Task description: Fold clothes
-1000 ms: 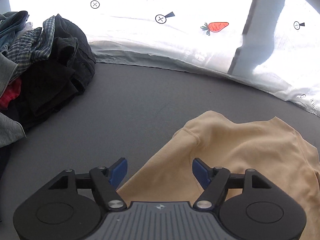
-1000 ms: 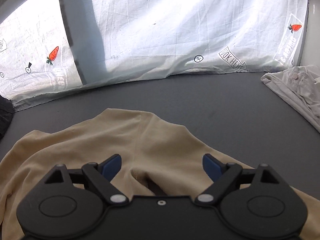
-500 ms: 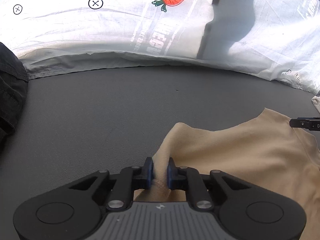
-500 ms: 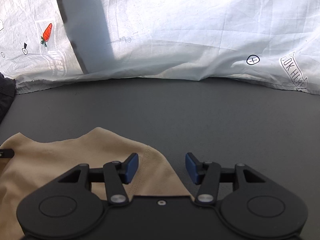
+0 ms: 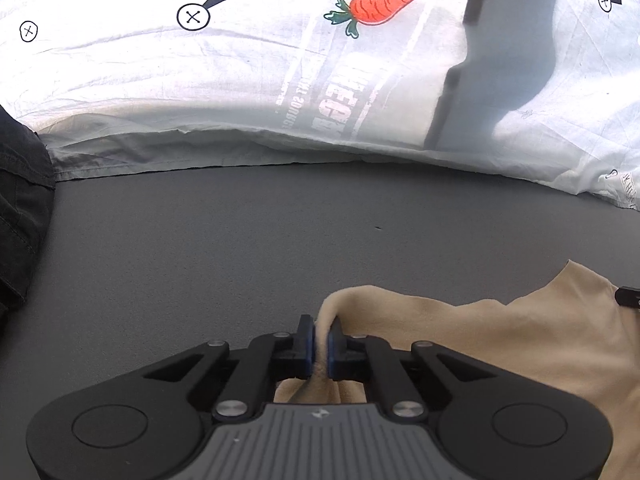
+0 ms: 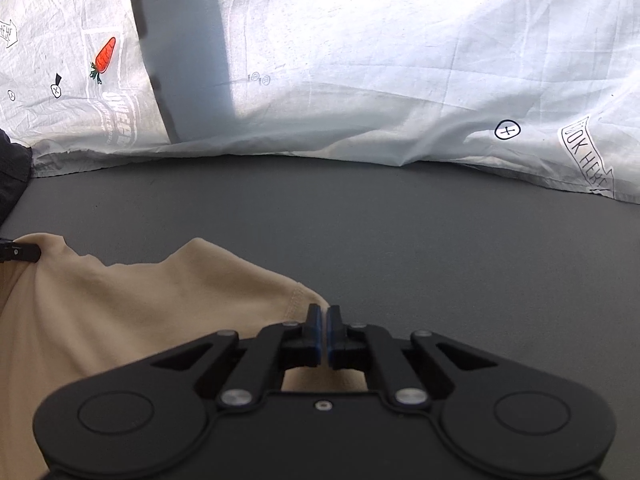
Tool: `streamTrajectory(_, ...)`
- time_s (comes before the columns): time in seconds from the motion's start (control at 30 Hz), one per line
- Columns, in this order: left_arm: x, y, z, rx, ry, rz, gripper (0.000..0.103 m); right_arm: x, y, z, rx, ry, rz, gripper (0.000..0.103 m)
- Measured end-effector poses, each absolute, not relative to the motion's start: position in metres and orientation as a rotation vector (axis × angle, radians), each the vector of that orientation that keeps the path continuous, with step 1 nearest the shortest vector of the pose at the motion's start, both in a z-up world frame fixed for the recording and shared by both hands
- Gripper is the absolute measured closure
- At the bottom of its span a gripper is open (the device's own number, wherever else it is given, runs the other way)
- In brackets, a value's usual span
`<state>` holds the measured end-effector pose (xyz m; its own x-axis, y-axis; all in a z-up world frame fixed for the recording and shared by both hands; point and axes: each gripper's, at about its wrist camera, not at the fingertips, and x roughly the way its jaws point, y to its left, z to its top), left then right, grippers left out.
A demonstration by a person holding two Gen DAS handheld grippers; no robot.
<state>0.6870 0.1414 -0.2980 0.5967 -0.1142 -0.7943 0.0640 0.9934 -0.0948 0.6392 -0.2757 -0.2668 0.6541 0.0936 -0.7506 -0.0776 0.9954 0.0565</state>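
Fabric fills the gap between the jaws in the left wrist view: the left gripper is clamped on a raised fold of the tan garment, a bump of cloth standing just ahead of its blue pads. From there the garment spreads to the right of the jaws and slightly ahead, lying on the grey table. A tip of the right gripper touches the garment's edge far to the right. Ahead of the jaws hangs a white sheet printed with a carrot. Dark clothing sits far left.

In the right wrist view the right gripper has its jaws pressed together with only a sliver between the pads, at the garment's stitched corner; whether cloth sits inside the pinch I cannot tell. The garment extends left of the jaws, and the left gripper's tip meets its far left edge. Bare table lies ahead and right.
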Motion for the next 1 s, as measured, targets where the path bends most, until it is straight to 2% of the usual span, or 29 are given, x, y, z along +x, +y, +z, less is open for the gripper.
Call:
streamTrajectory(0.07, 0.685, 0.148, -0.298, -0.109, 0.931, -0.092, 0.087, 0.641, -0.273, -0.265, -0.001, 0.857, 0.079, 0.096)
streamTrajectory(0.1, 0.683, 0.151, -0.297, -0.125, 0.934, -0.090, 0.079, 0.640, -0.271, -0.264, -0.022, 0.854, 0.059, 0.089)
streamTrajectory(0.13, 0.681, 0.153, -0.296, -0.139, 0.935, -0.085, 0.074, 0.639, -0.271, -0.261, -0.043, 0.848, 0.026, 0.066)
streamTrajectory(0.17, 0.676, 0.156, -0.292, -0.146, 0.926, -0.069, 0.067, 0.634, -0.271, -0.257, -0.056, 0.829, -0.014, 0.046)
streamTrajectory(0.23, 0.661, 0.164, -0.279, -0.157, 0.891, -0.035, 0.063, 0.619, -0.278, -0.246, -0.019, 0.796, -0.049, 0.042)
streamTrajectory(0.27, 0.652, 0.169, -0.273, -0.171, 0.883, -0.026, 0.062, 0.610, -0.281, -0.241, 0.006, 0.784, -0.061, 0.033)
streamTrajectory(0.3, 0.644, 0.174, -0.268, -0.184, 0.876, -0.017, 0.059, 0.601, -0.284, -0.236, 0.026, 0.772, -0.073, 0.029)
streamTrajectory(0.43, 0.593, 0.195, -0.254, -0.199, 0.874, 0.060, 0.056, 0.541, -0.285, -0.230, 0.078, 0.771, -0.119, 0.018)
streamTrajectory(0.53, 0.544, 0.212, -0.252, -0.207, 0.892, 0.130, 0.056, 0.493, -0.281, -0.231, 0.115, 0.785, -0.136, 0.015)
streamTrajectory(0.67, 0.471, 0.235, -0.252, -0.193, 0.924, 0.261, 0.055, 0.431, -0.261, -0.238, 0.136, 0.794, -0.129, 0.003)
streamTrajectory(0.73, 0.430, 0.250, -0.252, -0.199, 0.933, 0.334, 0.052, 0.407, -0.255, -0.243, 0.134, 0.800, -0.127, 0.001)
streamTrajectory(0.8, 0.394, 0.264, -0.249, -0.216, 0.926, 0.401, 0.042, 0.387, -0.251, -0.249, 0.133, 0.810, -0.129, 0.001)
streamTrajectory(0.93, 0.330, 0.287, -0.249, -0.332, 0.898, 0.513, 0.039, 0.348, -0.243, -0.261, 0.129, 0.833, -0.131, 0.000)
streamTrajectory(1.0, 0.300, 0.298, -0.249, -0.398, 0.882, 0.563, 0.034, 0.338, -0.242, -0.269, 0.115, 0.852, -0.140, 0.000)
